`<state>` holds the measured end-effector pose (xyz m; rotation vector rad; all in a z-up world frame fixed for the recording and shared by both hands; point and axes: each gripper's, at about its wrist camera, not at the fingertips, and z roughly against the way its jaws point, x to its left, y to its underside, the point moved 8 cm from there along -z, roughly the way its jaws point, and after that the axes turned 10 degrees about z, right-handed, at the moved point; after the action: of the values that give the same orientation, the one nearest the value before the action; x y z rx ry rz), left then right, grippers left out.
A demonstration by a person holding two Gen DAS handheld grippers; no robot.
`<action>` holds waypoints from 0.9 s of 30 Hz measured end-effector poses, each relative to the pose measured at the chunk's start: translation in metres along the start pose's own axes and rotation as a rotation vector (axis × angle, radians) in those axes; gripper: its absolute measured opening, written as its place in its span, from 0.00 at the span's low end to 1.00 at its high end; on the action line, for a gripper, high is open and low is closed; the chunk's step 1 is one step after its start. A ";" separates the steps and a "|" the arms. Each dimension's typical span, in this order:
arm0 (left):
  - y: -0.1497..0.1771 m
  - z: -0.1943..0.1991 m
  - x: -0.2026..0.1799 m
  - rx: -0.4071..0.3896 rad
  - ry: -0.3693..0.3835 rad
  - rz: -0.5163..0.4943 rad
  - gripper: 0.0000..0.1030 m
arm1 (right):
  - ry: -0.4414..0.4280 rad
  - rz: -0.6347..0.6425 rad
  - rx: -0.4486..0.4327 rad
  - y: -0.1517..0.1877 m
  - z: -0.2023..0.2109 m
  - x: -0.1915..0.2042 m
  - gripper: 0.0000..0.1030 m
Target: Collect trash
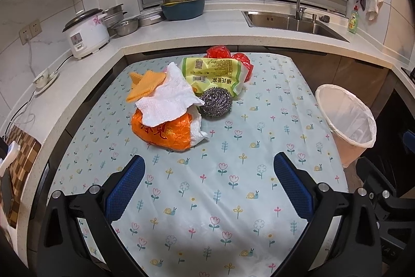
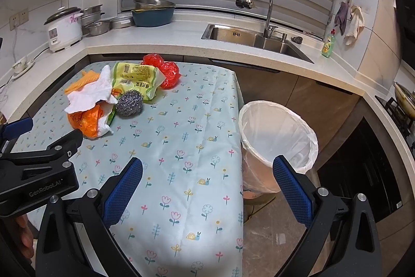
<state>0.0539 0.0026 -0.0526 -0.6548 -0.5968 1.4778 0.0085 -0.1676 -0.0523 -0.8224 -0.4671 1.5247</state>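
Nearest in both wrist views are the blue-padded jaws. The left gripper (image 1: 208, 186) stands wide open over the flowered cloth of the bench (image 1: 233, 199), holding nothing. The right gripper (image 2: 207, 188) is just as wide and empty, hanging over the bench's right edge, with its right pad in front of the bin.

At about two o'clock from the left gripper, the lined trash bin (image 1: 347, 121) stands on the floor just beside the bench; no trash shows in the part of it that can be seen.

Farther out, at twelve o'clock, lies the pile: an orange wrapper (image 1: 160, 134) nearest, a white paper towel (image 1: 171, 98) draped over it, a steel scourer (image 1: 216, 101) touching at its right, a folded orange cloth (image 1: 145, 85) to the left, then a yellow-green packet (image 1: 212, 72) and a red plastic bag (image 1: 220, 52) at the back.

I judge collecting has not begun. The next move calls for reaching forward to the orange wrapper or towel, closing on it, and carrying it right to the bin.
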 end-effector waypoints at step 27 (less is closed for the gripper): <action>0.001 0.007 -0.007 -0.015 0.017 -0.022 0.92 | 0.006 -0.016 -0.010 0.005 0.009 -0.002 0.94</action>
<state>0.0481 -0.0040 -0.0486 -0.6703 -0.6008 1.4465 -0.0013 -0.1683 -0.0497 -0.8292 -0.4758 1.5060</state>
